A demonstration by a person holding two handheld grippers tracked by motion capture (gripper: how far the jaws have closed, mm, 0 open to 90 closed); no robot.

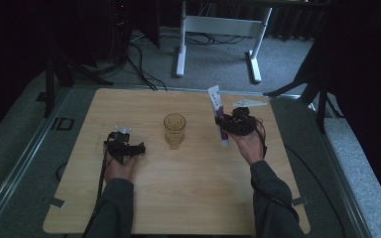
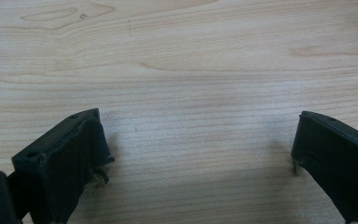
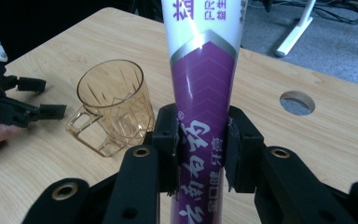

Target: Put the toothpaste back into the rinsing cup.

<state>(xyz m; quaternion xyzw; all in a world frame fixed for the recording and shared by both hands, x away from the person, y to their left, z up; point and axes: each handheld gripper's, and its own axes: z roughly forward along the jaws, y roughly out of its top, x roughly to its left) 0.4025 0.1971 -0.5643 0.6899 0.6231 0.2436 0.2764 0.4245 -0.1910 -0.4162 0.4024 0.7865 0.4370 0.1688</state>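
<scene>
We hold a gripper in each hand over a wooden table [image 1: 178, 198]. Our right gripper [image 1: 226, 124] is squeezed tight around a toothpaste tube [image 1: 219, 113]. The tube is white at one end and purple lower down. In the right gripper view the two black jaws press on the purple part of the tube [image 3: 204, 107] from both sides, and the tube stands up tall between them. From the high view the tube is tilted, with its flat white end pointing away from us and its cap end close to the table.

Our left gripper [image 1: 135, 148] is on the left side of the table, well apart from the tube. In the left gripper view its jaws are spread wide, and between them we see just bare wood [image 2: 196, 93]. It holds nothing.

A see-through yellow cup [image 1: 174, 130] with a handle stands upright in the middle of the table, between the two grippers. In the right gripper view the cup [image 3: 114, 105] is just beside the tube, on its left. A round hole [image 3: 297, 102] in the table sits to the right of the tube.
</scene>
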